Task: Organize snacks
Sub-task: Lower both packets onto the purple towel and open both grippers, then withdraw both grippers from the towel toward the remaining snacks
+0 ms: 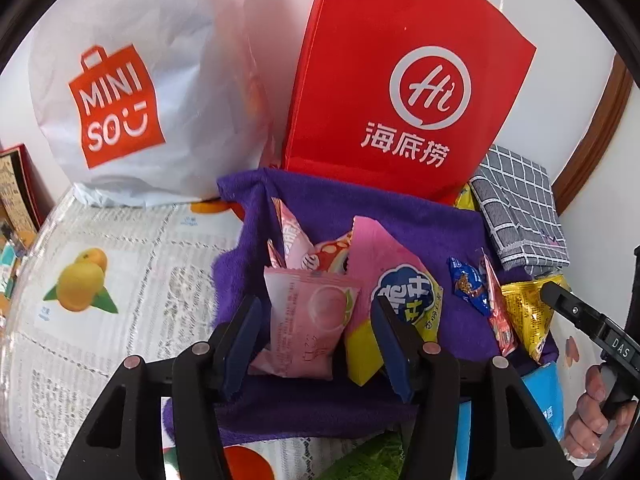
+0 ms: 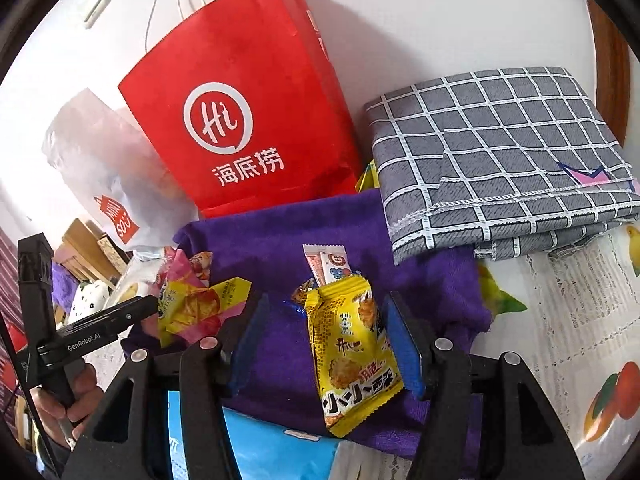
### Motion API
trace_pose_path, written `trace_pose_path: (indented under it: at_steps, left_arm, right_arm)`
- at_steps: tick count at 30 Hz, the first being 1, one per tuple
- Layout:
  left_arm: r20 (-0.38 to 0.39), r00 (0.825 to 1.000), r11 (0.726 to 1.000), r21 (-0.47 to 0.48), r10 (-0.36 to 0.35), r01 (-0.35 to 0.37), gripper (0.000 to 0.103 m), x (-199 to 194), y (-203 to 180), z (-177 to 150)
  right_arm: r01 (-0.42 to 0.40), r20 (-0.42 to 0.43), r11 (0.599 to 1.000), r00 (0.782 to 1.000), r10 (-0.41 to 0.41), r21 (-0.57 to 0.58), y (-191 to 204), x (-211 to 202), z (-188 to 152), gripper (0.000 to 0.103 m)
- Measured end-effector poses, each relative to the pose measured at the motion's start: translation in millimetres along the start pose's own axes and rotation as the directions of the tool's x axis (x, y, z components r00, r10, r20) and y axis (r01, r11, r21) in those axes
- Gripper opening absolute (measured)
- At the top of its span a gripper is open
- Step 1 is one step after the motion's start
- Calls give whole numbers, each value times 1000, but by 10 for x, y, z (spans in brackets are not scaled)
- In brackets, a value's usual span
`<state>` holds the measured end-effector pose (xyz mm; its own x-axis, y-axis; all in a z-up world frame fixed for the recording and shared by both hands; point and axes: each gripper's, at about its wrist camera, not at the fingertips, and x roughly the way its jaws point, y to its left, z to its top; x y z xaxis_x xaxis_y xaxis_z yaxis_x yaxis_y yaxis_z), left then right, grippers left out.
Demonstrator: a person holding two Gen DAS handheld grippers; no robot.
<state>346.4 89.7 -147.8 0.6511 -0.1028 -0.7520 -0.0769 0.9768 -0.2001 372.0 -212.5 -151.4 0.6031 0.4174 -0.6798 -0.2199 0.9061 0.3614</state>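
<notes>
Between your left gripper (image 1: 316, 340) jaws lies a pale pink peach packet (image 1: 308, 320) on the purple cloth (image 1: 460, 320); the jaws stand part open, and neither pad appears to press on it, so I judge it not gripped. Your right gripper (image 2: 324, 344) is likewise part open around a yellow cracker packet (image 2: 352, 352); the packet lies close against the right-hand pad, but I cannot tell whether it touches.

Sorting appears under way, not finished. Pink-wrapped snacks, including the pink and yellow packet (image 1: 384, 288), sit grouped on the left of the cloth. A separate small group lies to the right: a blue candy (image 1: 468, 284), a slim pink stick packet (image 1: 500, 320) and the yellow packet. Whether further grouping or bagging is intended, the views do not settle.

Containers: the red paper bag (image 1: 400, 60) and the white Miniso bag (image 1: 132, 92) stand upright behind the cloth; their contents are hidden. A folded grey checked cloth (image 2: 500, 152) lies just beside the red bag.
</notes>
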Motion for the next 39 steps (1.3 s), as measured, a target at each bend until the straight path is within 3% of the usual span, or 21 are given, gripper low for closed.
trace_pose_path:
  at_steps: [5,8,12,19,24,29,34,39]
  left_arm:
    - [3,1000,1000,5,-7,7,55,-78,-10,24]
    - [-1,1000,1000,12,-7,7,55,-119,-28,28]
    - [-2,1000,999,41,-4,4,55,-207,-105,20]
    - [20,1000,994,113,-6,3,56,-451,-249,-125]
    - [32,999,989,148,-3,-1,59,-600,-224,-366]
    - [7,1000,992,121,-21,20,59,-611,-117,-555]
    - [6,1000,992,122,12,-13,59,-605,-56,-648]
    - [12,1000,995,95,-15,14,59,-631,-10,-661]
  right_arm:
    - [39,13,999,999,-39,-17,59,-88,-37,59]
    - [80,36,996,996,-79,-43,155,-188,-71,51]
    - [87,55,995,995,-84,-58,302,-364,-174,48]
    - [133,34,986,991,-130,-103,598,-713,-560,48]
    - [106,-18,981,994,-110,-161,822,-880,-949,54]
    - [81,-86,976,991,-101,-204,978,-793,-1311,59]
    - [40,-172,984,983,-71,-174,1028,-586,-1521,59]
    - [84,-169,970,978,-125,-229,1127,-482,-1591,60]
